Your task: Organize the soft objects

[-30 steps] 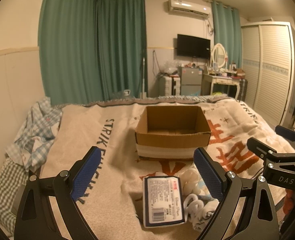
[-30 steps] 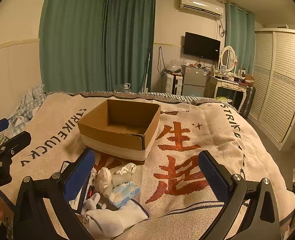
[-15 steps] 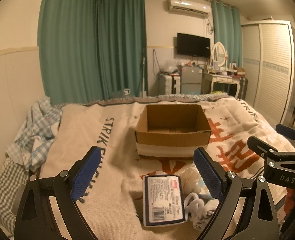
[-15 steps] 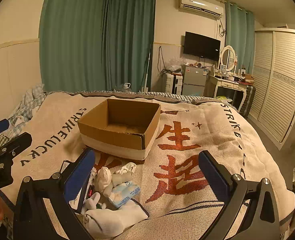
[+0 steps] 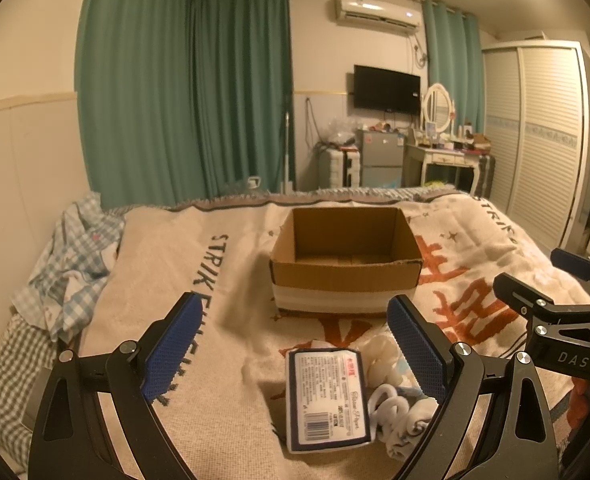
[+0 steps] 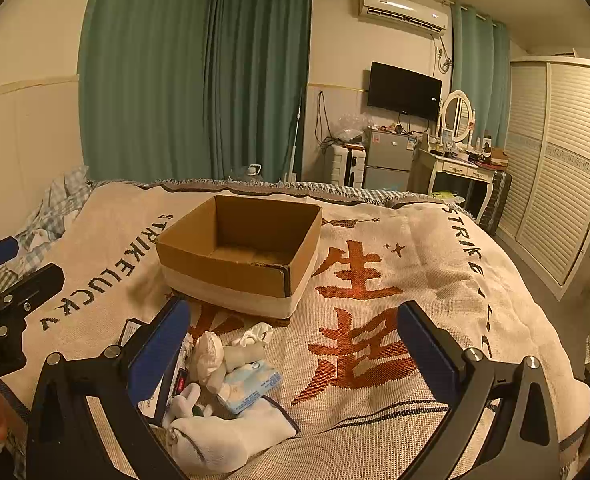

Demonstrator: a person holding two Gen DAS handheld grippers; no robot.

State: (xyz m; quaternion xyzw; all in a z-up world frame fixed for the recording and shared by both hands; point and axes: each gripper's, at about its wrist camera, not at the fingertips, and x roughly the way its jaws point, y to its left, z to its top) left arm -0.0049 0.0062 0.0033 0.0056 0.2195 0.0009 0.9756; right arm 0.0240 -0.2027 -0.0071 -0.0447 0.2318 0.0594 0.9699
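An open empty cardboard box (image 5: 345,258) (image 6: 241,256) stands on the bed blanket. Before it lies a small pile of soft things: a navy-edged tissue pack (image 5: 327,398), rolled white socks (image 5: 393,410), a pale blue tissue packet (image 6: 251,386), a cream sock bundle (image 6: 211,356) and a large white sock (image 6: 227,440). My left gripper (image 5: 295,348) is open and empty above the tissue pack. My right gripper (image 6: 295,356) is open and empty, just right of the pile.
The cream blanket with orange characters (image 6: 359,320) covers the bed. Checked bedding (image 5: 67,264) is bunched at the left edge. Beyond the bed are green curtains, a fridge (image 6: 389,158), a dressing table and a wardrobe (image 6: 555,168).
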